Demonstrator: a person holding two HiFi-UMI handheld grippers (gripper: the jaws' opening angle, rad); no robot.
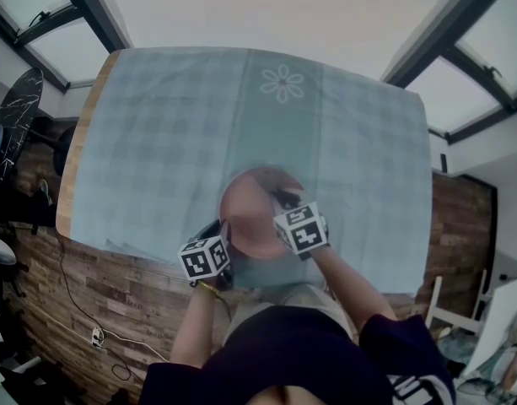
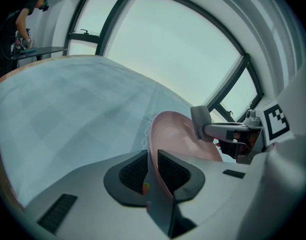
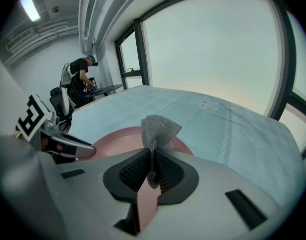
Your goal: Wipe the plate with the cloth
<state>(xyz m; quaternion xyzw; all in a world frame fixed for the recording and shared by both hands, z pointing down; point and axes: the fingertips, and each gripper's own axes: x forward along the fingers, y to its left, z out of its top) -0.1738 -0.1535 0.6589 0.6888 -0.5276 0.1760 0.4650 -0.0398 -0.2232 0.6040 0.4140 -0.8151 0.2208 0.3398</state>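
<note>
1. The pink plate [image 1: 251,213] sits at the near edge of the table [image 1: 70,171], right in front of me. It's held by its rim and tilted against the tabletop.
2. My left gripper [image 2: 152,171] is clenched on that rim, which runs edge-on between the two jaws.
3. My right gripper [image 3: 152,170] is pinching the grey cloth [image 3: 158,128]. A bunched tuft sticks out past the jaws, over the plate's inner face.
4. Under all of it is a teal checked tablecloth [image 1: 157,142] with a white flower motif [image 1: 282,83] toward the far side. The table's wooden edge shows at the left.
5. Well off in the background, another person [image 3: 79,81] stands at a desk near the big windows [image 3: 217,44].
6. In the way: in the head view my right gripper's marker cube [image 1: 302,229] covers most of the cloth and part of the plate.
7. Hard to make out: the plate is blurry from the head view, and I can't tell whether the cloth is actually pressing on it or just beside it.
</note>
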